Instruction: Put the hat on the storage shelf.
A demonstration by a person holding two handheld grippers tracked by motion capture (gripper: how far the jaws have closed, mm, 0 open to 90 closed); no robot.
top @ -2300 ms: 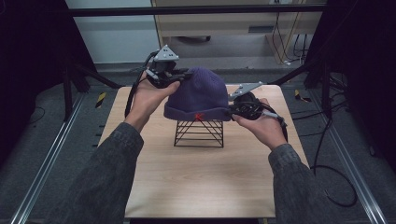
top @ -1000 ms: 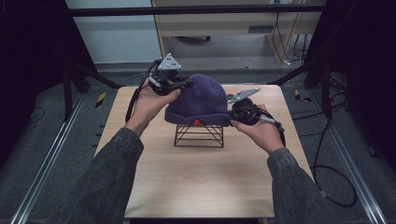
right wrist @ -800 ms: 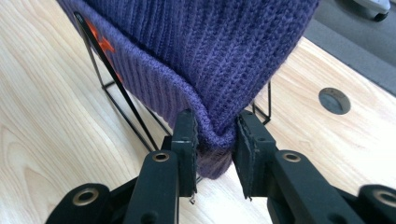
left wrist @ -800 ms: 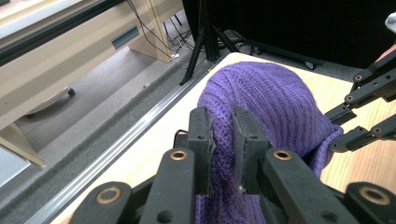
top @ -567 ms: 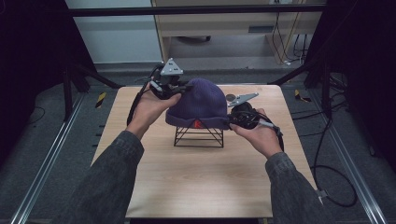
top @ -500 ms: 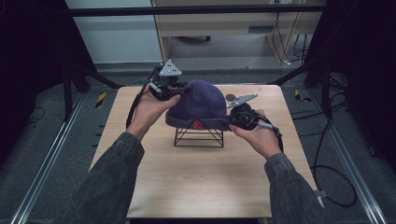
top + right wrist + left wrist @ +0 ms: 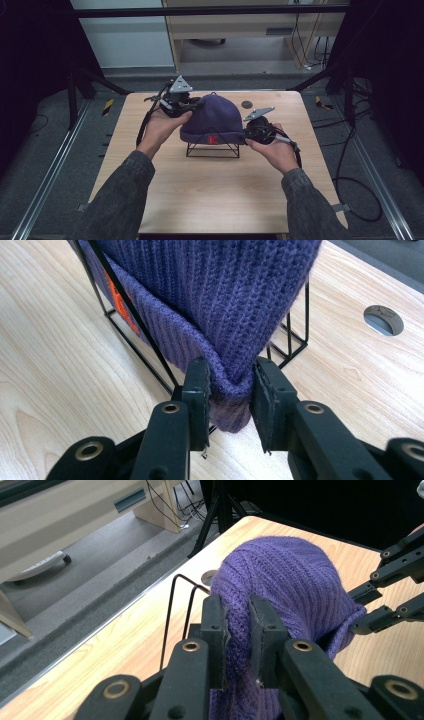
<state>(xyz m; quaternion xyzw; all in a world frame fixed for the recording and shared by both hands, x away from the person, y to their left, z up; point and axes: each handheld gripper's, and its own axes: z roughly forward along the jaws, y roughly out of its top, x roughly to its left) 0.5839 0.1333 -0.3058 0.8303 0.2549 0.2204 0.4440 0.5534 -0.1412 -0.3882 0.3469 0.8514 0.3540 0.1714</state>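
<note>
My left gripper (image 7: 239, 630) and right gripper (image 7: 231, 385) each pinch a fold of the hat's (image 7: 212, 120) brim. It is purple ribbed knit with a red letter, draped over the wire stand (image 7: 212, 150) mid-table (image 7: 200, 195).

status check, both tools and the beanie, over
Left tool shut on the purple beanie, right tool shut on its cuff. Beanie draped over the black wire stand. Nothing in the way.

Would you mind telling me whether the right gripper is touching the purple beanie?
Touching: in the right gripper view, the right gripper pinches a fold of the purple beanie between its pads.
</note>
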